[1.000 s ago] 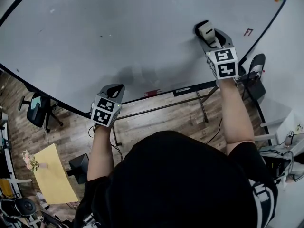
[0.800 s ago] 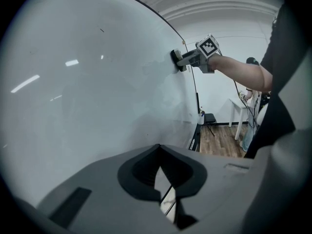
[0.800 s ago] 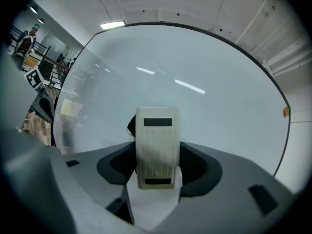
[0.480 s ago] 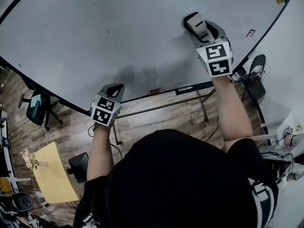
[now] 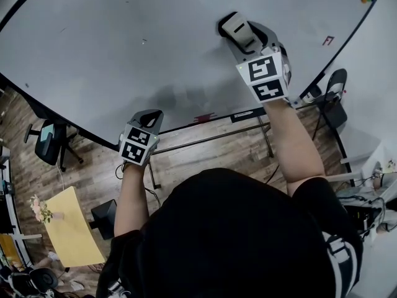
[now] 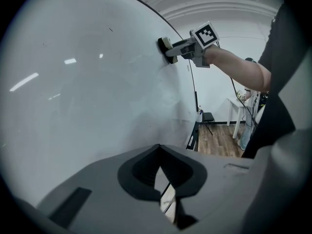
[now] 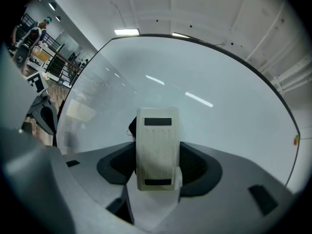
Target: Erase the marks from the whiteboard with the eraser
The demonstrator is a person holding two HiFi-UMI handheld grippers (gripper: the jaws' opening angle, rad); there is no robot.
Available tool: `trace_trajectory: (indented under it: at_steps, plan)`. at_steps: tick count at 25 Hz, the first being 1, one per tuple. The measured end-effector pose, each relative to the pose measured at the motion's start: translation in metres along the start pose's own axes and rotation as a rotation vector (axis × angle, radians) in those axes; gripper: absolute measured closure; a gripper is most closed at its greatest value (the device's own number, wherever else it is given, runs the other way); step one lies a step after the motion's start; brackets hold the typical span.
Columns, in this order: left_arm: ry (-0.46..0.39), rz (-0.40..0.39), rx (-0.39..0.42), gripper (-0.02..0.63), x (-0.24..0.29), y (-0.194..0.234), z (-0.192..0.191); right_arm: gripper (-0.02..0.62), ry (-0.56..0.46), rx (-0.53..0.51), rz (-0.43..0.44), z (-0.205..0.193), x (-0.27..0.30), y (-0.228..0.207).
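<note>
Right gripper (image 5: 237,31) has slid up-left across the big white framed whiteboard (image 5: 111,61), jaws clamped on the cream plastic block eraser (image 5: 234,25) pressed against it; left gripper (image 5: 146,118) pinched closed, empty, by the bottom edge; board looks nearly clean, only faint dark specks (image 5: 144,41) left.

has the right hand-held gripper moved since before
Yes. The right hand-held gripper, shut on the cream plastic eraser, slid left along the white whiteboard, away from its red mark.

Head view looks down; all views share the whiteboard (image 5: 124,42).
</note>
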State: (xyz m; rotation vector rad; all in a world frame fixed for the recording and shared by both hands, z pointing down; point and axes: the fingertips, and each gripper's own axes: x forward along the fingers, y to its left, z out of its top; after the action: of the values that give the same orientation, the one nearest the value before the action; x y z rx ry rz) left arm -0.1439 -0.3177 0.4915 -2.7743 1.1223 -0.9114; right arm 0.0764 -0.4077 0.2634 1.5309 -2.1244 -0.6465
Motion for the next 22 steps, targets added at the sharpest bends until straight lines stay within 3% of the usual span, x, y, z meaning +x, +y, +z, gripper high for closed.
trace_trajectory:
  at_steps: [12,22]
  plan:
    - [0.007,0.011,-0.010,0.597,-0.007,0.005,-0.009,0.347,-0.010,-0.093,0.056,0.016,0.010,0.057]
    - [0.006,0.019,-0.018,0.597,-0.014,0.004,-0.013,0.347,-0.011,-0.106,0.080,0.014,0.003,0.070]
